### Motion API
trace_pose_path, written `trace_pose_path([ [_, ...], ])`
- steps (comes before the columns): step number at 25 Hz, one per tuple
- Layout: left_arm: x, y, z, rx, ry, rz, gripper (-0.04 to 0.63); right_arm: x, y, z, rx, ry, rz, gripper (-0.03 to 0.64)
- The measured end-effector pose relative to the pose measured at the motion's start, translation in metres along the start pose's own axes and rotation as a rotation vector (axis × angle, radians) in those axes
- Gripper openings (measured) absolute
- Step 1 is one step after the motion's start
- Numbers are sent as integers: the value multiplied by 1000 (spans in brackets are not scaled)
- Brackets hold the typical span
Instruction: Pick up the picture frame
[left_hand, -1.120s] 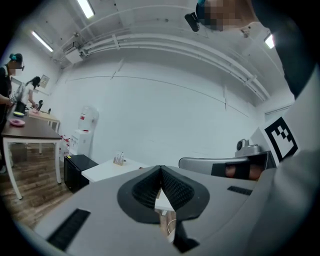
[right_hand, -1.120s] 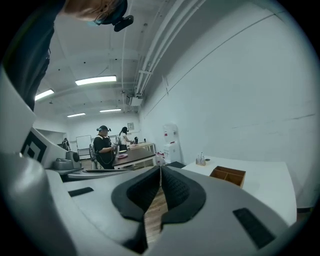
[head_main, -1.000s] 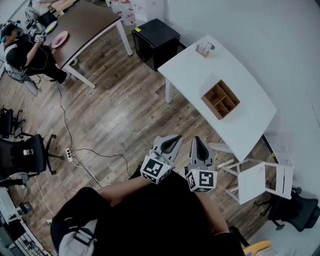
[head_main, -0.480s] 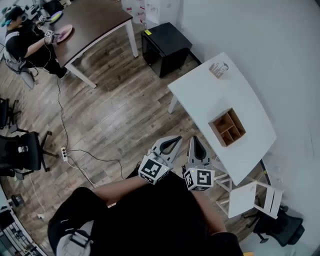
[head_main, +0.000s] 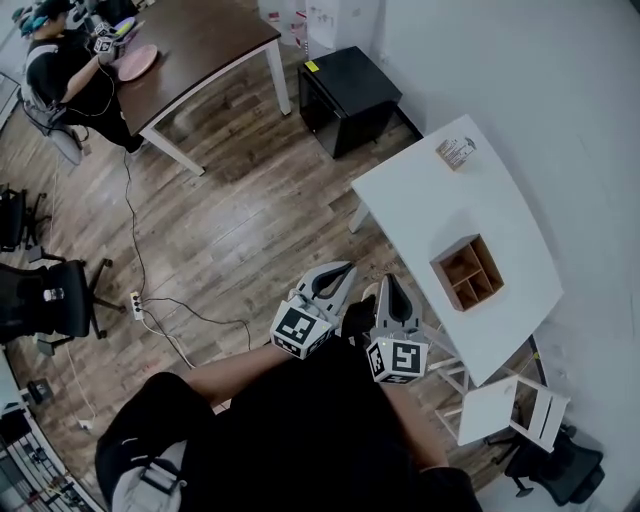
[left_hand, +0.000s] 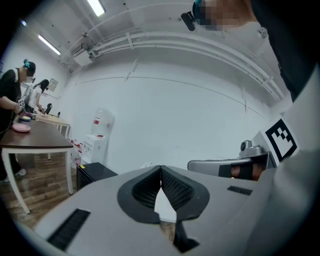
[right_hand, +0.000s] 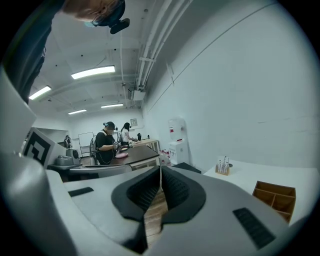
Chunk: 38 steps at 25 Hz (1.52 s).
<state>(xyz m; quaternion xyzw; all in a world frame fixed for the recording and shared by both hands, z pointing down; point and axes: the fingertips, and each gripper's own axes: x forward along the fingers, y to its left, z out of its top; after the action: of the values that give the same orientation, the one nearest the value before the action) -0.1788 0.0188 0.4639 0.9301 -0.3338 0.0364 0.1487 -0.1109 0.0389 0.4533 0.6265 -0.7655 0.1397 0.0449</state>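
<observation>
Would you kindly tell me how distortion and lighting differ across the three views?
Head view: evenly lit and sharp, though the white table looks bowed by the wide lens. Left gripper view: heavy fisheye, black corners, ceiling pipes curved. Right gripper view: same fisheye; the ceiling lights blow out white.

Floor (head_main: 230, 230) below right gripper (head_main: 390, 282): brown wood planks, slight sheen. Table (head_main: 420, 200) to its right: smooth matt white. Divided box (head_main: 467, 272) on it: bare wood. Its pads (right_hand: 142, 192): ribbed matt black.
</observation>
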Motion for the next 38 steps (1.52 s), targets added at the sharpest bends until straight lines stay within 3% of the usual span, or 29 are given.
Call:
trace_pose_path([
  [8,26,24,-1,7,2,48,15,28,-27,0,40,-18,-15,35],
  [14,67,50,10,15,-15,19,15,69,-78,10,55,-18,-132,35],
  [20,141,78,15,77,37,2,15,111,-115,28,135,-138,-52,37],
  [29,270,93,21,113,76,-55,15,173,-213,30,143,-74,-109,37],
  [38,351,113,-10,105,150,-65,15,221,-293,2,141,7,-203,37],
])
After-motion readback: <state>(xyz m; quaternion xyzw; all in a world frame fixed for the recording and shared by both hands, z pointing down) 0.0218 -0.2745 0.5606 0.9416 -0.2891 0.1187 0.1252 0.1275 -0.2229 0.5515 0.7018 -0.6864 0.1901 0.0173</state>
